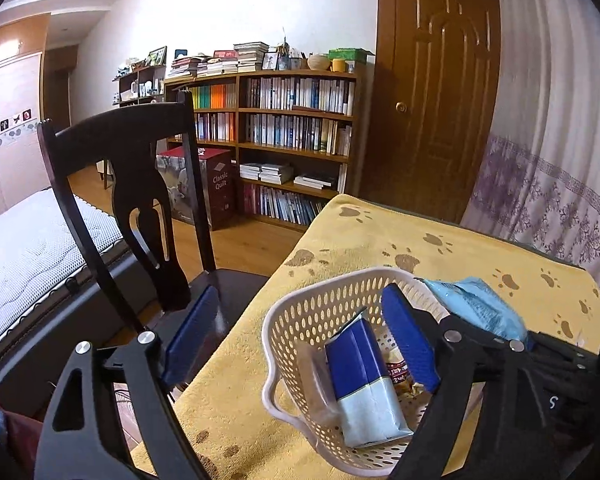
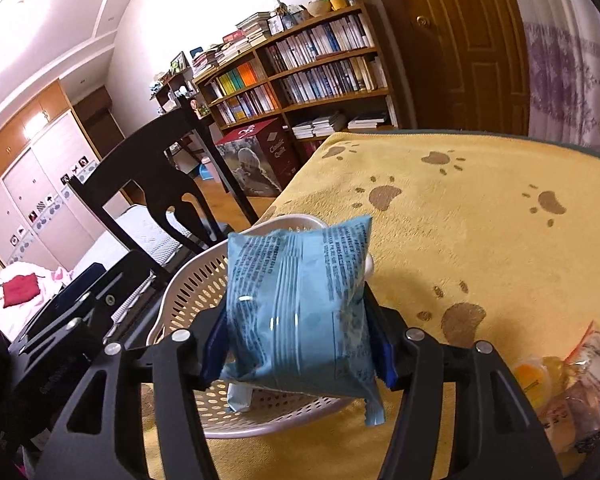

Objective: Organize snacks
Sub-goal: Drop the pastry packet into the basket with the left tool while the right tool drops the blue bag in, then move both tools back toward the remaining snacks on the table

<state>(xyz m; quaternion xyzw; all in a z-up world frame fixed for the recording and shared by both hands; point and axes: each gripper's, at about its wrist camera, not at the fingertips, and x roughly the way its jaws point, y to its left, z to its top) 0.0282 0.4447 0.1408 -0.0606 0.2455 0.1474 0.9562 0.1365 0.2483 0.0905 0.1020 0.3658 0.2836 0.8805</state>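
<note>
The step in hand looks like dropping a snack into the basket (image 2: 204, 292). The right tool (image 2: 298, 344) pinches a light blue packet (image 2: 300, 304) between its blue pads, holding it upright over the near rim of the basket. The left tool (image 1: 300, 332) is spread wide and holds nothing; one blue pad hangs over the basket's inside, the other out past the edge of the bench (image 1: 460, 256), toward a dark wooden chair (image 1: 132, 168).

The next move, as I judge it, calls for carrying the packet a little further over the basket's middle, then letting the pads part so it falls in beside what is already there. The left tool may need to draw back to give room.

The basket is pale plastic, rounded, its wall pierced with oval holes. Inside lies a blue and white packet (image 1: 364, 380), crinkled at its sealed end, with a clear wrapper (image 1: 316, 376) against it. The held packet is glossy film, puffed, printed with dark text. The bench wears a fuzzy yellow cloth with brown paw prints. More wrapped snacks (image 2: 572, 388), clear film with orange and brown inside, wait on the cloth at the right.
</note>
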